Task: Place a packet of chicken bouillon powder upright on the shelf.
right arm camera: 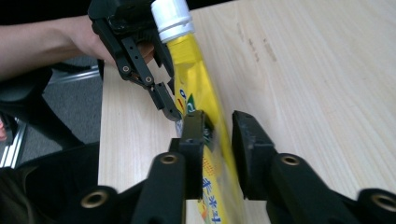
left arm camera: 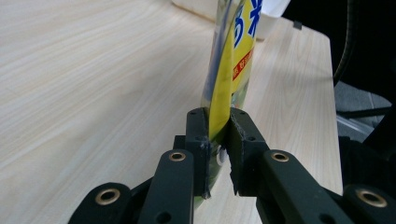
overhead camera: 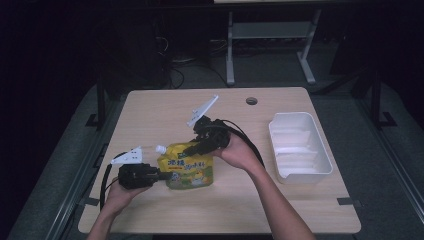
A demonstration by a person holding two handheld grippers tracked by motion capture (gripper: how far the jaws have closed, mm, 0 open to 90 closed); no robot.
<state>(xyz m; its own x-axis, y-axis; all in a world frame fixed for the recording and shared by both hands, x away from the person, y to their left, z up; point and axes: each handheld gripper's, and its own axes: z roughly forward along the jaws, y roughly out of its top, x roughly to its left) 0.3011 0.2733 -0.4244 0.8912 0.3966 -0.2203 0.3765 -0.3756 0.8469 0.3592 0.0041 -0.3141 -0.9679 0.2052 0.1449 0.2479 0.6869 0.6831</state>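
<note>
While my left gripper (left arm camera: 217, 140) has its jaws clamped together on the lower side edge of the yellow pouch (overhead camera: 187, 167), I use that pinch to keep the pack standing on edge near the front middle of the table (overhead camera: 165, 107), rather than lying flat. The white cap (right arm camera: 172, 17) sits at the pouch's upper corner, pointing away from my right hand.

My right gripper (right arm camera: 218, 133) comes in from the opposite side. Its jaws stand apart, straddling the pouch's top edge; one jaw seems to touch the film, the other has a clear gap, so I judge it has no hold.

I think the two-sided approach is meant to steady a floppy, soft-walled pack: one hand anchors it, the other takes a second grip. Off to the right, well apart, sits a white tray (overhead camera: 322, 160), probably where the pouch is headed, though I can't confirm that.
</note>
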